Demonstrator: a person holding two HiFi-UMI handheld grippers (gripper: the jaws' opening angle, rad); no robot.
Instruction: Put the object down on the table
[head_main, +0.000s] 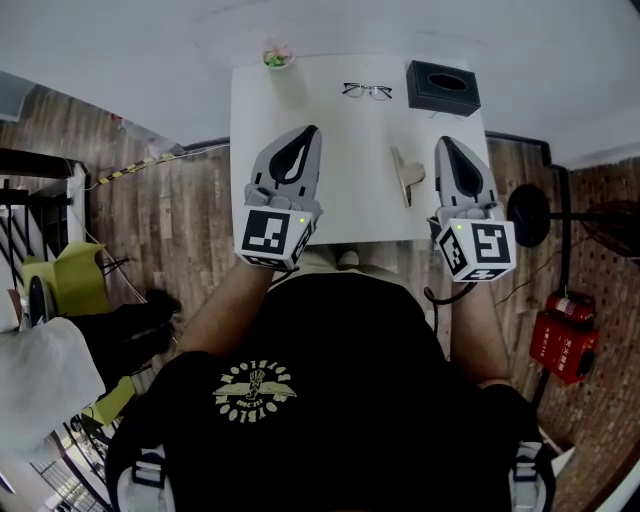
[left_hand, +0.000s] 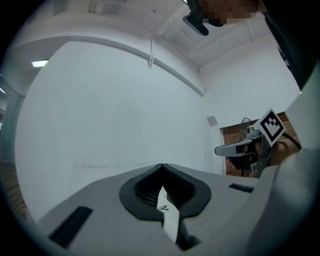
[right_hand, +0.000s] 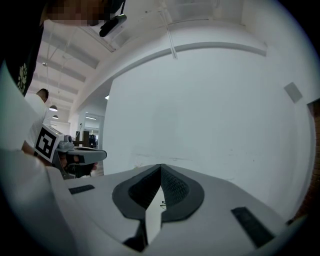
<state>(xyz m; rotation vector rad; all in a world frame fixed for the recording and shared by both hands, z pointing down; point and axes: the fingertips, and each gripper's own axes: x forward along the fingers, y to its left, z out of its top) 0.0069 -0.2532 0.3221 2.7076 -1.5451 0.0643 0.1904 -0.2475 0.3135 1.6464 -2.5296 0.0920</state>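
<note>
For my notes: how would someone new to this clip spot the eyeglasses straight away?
Find the white table in the head view's upper middle. Along its far edge, the eyeglasses lie between a small potted plant and a black tissue box. They are the only thin, dark wire-like outline there.

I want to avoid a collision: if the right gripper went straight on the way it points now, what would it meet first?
Probably only the white wall; the right gripper, jaws shut, seems to pass above the black box.

- Head view: overhead, steeply down onto table (head_main: 340, 180), left gripper (head_main: 312, 132) and right gripper (head_main: 442, 142).
- Gripper views: level along own jaws, facing wall (left_hand: 110, 110); each shows the other gripper at its edge.
</note>
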